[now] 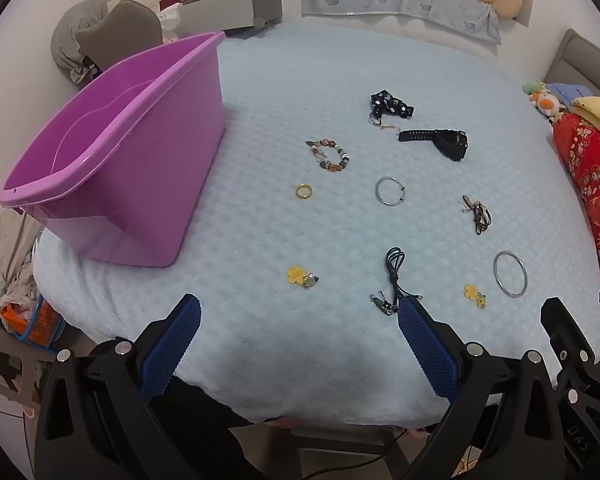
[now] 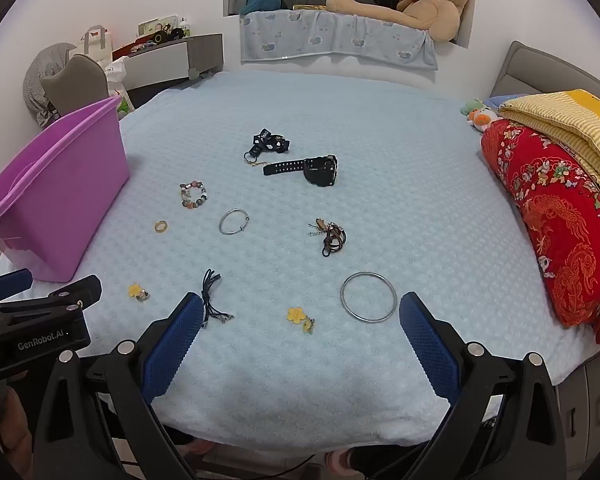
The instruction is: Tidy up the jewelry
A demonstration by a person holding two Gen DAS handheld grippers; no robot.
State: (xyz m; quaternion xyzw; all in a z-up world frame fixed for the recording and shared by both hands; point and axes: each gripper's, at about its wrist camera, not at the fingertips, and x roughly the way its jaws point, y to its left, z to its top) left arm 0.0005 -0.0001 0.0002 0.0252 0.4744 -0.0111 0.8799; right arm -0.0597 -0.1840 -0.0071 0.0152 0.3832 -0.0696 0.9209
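Note:
Jewelry lies spread on a light blue blanket [image 1: 300,80]. I see a beaded bracelet [image 1: 329,155], a yellow ring [image 1: 303,191], a small silver hoop [image 1: 389,191], a large silver bangle [image 2: 368,297], a black watch [image 2: 306,169], a black lanyard [image 1: 390,104], a brown cord piece [image 2: 331,236], a dark cord necklace [image 1: 395,270] and two yellow flower charms [image 1: 300,276] [image 2: 300,317]. A purple bin [image 1: 112,156] stands at the left, empty inside. My left gripper [image 1: 299,312] is open above the blanket's near edge. My right gripper [image 2: 301,312] is open, near the bangle and a flower charm.
A folded red quilt [image 2: 548,216] with a yellow blanket [image 2: 568,120] lies on the right. Small plush toys [image 2: 480,114] sit behind it. A teddy bear [image 2: 432,4] rests on the window ledge. A grey dresser [image 2: 172,60] stands at the back left.

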